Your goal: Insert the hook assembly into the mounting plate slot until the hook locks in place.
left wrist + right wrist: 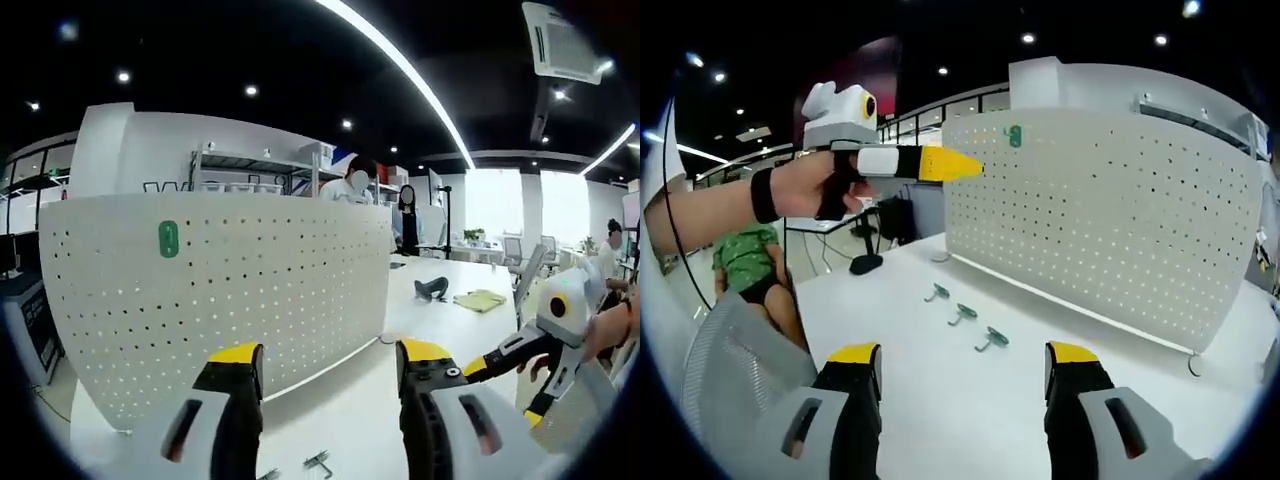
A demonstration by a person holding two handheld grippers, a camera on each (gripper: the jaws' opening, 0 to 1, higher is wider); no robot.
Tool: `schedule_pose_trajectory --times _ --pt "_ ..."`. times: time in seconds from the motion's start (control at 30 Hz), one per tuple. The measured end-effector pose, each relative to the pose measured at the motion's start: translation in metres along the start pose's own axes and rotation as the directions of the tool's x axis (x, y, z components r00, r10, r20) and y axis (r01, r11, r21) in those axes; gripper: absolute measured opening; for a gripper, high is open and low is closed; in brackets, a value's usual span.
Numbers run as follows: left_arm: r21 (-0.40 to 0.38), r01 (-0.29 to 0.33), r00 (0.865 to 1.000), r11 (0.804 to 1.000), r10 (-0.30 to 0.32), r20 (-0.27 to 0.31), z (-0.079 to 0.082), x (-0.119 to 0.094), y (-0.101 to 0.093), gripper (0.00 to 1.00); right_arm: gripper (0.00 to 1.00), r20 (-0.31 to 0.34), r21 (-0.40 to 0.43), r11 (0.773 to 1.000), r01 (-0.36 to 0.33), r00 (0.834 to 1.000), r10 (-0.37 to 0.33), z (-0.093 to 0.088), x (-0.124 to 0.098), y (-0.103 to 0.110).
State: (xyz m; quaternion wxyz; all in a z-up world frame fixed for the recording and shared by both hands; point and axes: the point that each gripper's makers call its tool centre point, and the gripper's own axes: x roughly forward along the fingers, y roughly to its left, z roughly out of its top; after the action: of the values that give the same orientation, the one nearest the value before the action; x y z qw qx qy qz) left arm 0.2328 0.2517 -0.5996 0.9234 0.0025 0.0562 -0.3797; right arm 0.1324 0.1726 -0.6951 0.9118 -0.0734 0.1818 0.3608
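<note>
A tall white perforated metal pegboard panel stands upright on the white counter. A small green hook piece is already mounted near the top of this panel, toward its upper left as seen from the left gripper view; in the right gripper view the same green piece sits close to the panel's top edge.

On the counter in front of the panel, three loose green-and-metal hooks lie in a short row, well apart from the panel's base: one, a second and a third. In the left gripper view, small metal hook parts lie on the counter just in front of the panel.

The left gripper, with yellow-tipped black jaws, is spread wide and holds nothing, hovering before the panel. The right gripper is likewise spread wide and empty, above the counter near the loose hooks. A person's hand holds the left gripper up beside the panel's edge.

Beyond the panel, a yellow cloth and a dark object rest on the counter.
</note>
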Motion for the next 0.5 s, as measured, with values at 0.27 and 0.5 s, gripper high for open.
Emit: schedule_pose_trajectory --times 0.27,0.5 --pt "-0.017 0.012 1.000 1.000 -0.012 -0.021 -0.018 -0.016 -0.008 0.57 0.66 -0.020 0.002 1.000 -0.007 1.000 0.007 -0.007 0.003 0.002" --pt "-0.019 0.011 1.000 1.000 -0.012 -0.021 -0.021 -0.034 -0.004 0.59 0.66 -0.022 0.003 1.000 -0.023 0.999 0.023 -0.004 0.010 0.006"
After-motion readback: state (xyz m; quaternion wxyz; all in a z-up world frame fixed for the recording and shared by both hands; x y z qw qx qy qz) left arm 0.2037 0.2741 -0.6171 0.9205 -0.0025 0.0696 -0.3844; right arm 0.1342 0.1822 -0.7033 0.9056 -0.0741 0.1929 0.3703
